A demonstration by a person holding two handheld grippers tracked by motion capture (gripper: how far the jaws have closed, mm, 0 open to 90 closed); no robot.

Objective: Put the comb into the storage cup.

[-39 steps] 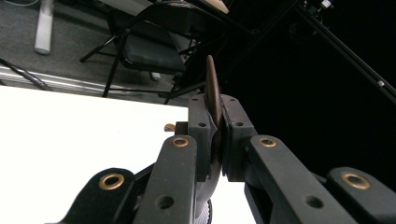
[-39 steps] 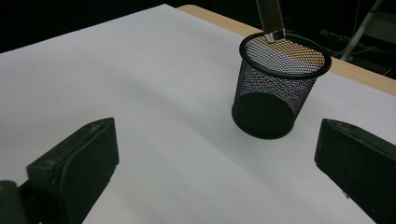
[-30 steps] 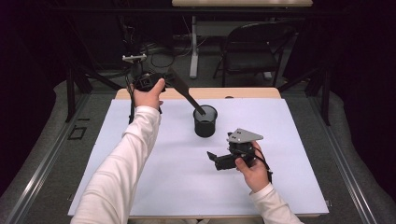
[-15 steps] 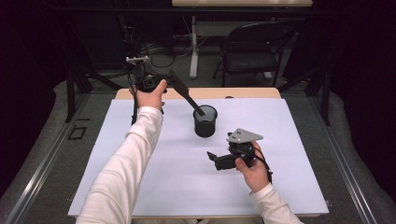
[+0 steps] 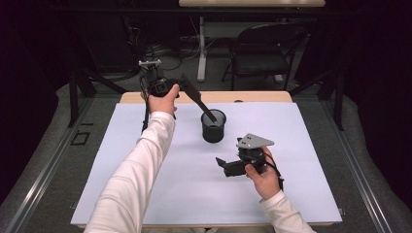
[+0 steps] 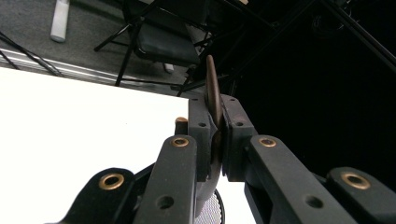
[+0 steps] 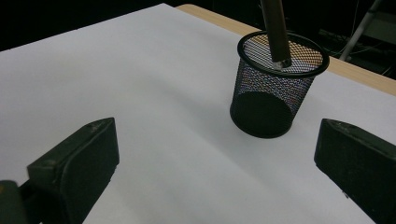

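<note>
Holding a flat dark stick (image 5: 197, 97) over a black mesh cup (image 5: 214, 126) on the white worktop (image 5: 145, 194).
Left gripper (image 6: 215, 140): raised at the far left of the worktop, fingers clenched on the stick's upper end; the stick slants down, its lower tip at the cup's mouth. Cup: upright, near the worktop's middle. Right gripper (image 5: 224, 166): low on the worktop near the front, well apart from the cup, aimed toward it, fingers (image 7: 79, 158) spread wide with nothing between them.
</note>
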